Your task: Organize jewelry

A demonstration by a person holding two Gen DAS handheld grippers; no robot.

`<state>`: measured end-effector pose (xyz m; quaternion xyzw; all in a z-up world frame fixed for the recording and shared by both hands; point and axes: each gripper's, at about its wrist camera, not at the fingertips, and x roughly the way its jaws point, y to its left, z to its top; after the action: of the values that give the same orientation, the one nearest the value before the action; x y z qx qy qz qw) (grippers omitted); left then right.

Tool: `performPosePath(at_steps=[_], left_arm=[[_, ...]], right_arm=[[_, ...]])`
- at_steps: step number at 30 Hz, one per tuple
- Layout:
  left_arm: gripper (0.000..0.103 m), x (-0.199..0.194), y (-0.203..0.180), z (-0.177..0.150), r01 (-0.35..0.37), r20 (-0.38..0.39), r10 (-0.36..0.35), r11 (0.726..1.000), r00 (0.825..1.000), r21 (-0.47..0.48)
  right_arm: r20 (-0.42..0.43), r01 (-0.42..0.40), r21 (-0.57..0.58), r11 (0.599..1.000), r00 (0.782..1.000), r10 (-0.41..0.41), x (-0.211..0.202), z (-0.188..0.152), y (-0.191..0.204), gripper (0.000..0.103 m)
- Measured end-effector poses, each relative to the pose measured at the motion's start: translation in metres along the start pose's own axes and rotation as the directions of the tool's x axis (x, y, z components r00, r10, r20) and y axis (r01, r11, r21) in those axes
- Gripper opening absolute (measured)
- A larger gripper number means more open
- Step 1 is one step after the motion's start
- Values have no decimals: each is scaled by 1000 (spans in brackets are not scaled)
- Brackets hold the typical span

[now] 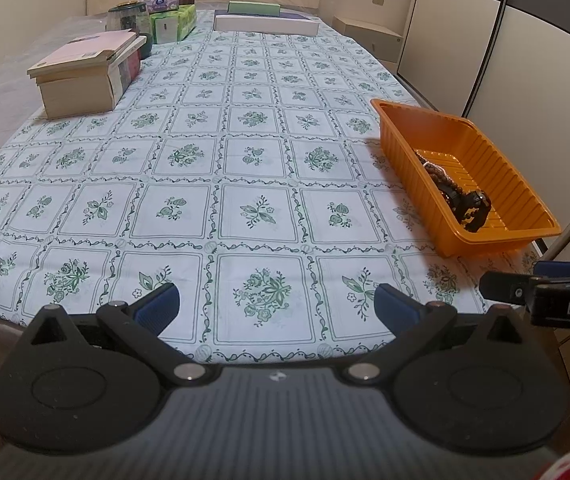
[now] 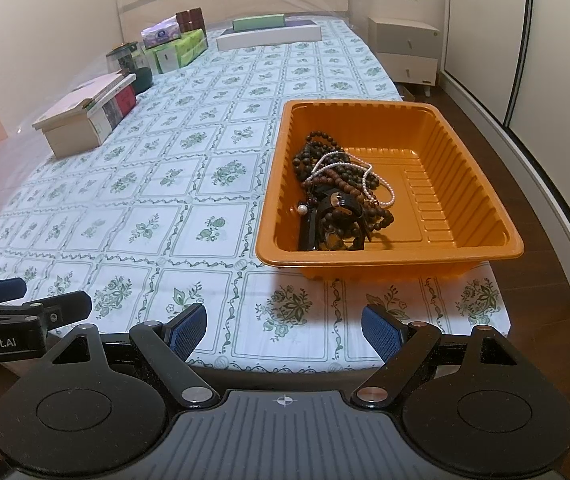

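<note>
An orange plastic tray (image 2: 437, 216) is set near the front right corner of a bed covered with a green floral checked cloth (image 2: 189, 184). Inside the tray, towards its left side, a tangled heap of jewelry (image 2: 337, 196) is piled: dark wooden bead strings, a white pearl necklace (image 2: 381, 188) and a black watch strap. The left tongs (image 1: 277, 306) are held wide apart over the cloth at the bed's front edge, with nothing between the blue pads. The right tongs (image 2: 285, 330) are likewise spread wide and empty, just short of the tray's near rim. Towards the far left of the bed, a stack of books (image 1: 85, 72), a jar (image 1: 127, 20) and tissue packs (image 1: 173, 20) are seen; flat boxes (image 1: 265, 20) lie at the far end.
</note>
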<state>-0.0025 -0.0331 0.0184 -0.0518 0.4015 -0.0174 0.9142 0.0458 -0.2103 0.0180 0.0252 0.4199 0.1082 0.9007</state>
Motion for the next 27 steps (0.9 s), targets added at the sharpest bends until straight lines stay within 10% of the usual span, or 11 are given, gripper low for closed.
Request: performPosePath(at_steps=[27], left_arm=[[103,0,-1,1,3,4,-3,1000,1000,8]], right_arm=[[3,1,0,1000,1000,-1,0,1,-2,84]])
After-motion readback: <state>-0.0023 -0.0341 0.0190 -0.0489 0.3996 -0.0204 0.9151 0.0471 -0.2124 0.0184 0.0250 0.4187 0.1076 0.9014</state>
